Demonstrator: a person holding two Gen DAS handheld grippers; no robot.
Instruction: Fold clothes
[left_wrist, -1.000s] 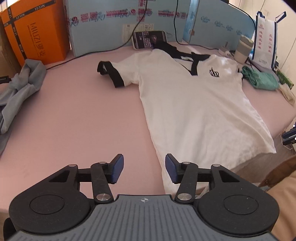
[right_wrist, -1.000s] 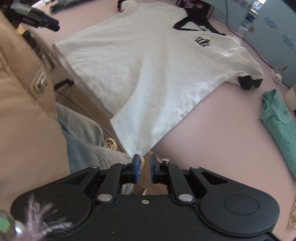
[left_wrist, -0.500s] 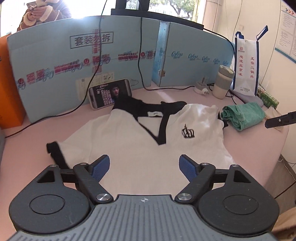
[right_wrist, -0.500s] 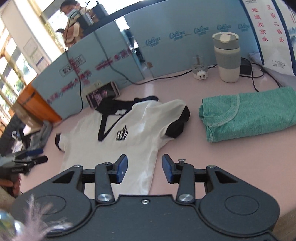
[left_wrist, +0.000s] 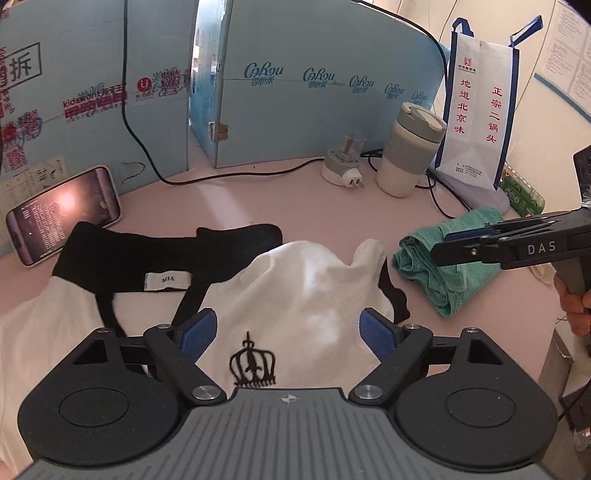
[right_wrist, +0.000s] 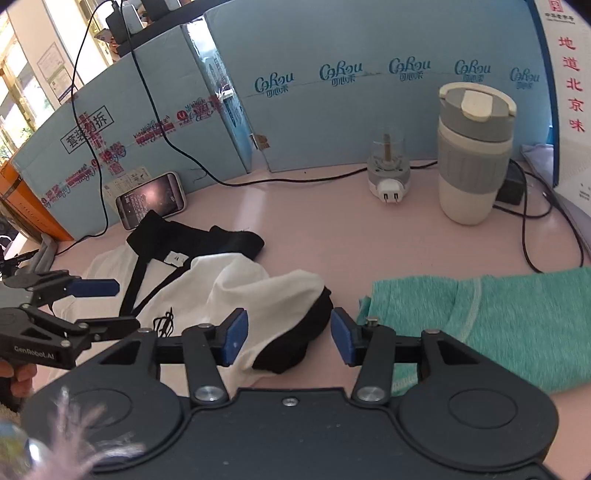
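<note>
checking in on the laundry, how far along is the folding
Done: green garment lies folded at the side. In hand: nothing; left claw is open, right claw is opening, both above the white shirt. Left: the shirt lies bunched, collar still spread.

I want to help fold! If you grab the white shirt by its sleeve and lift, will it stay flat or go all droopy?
Probably droopy: the white shirt already lies in soft humps, and its black-edged sleeve is curled over. It looks thin, so likely light. It may drag across the smooth pink table.
</note>
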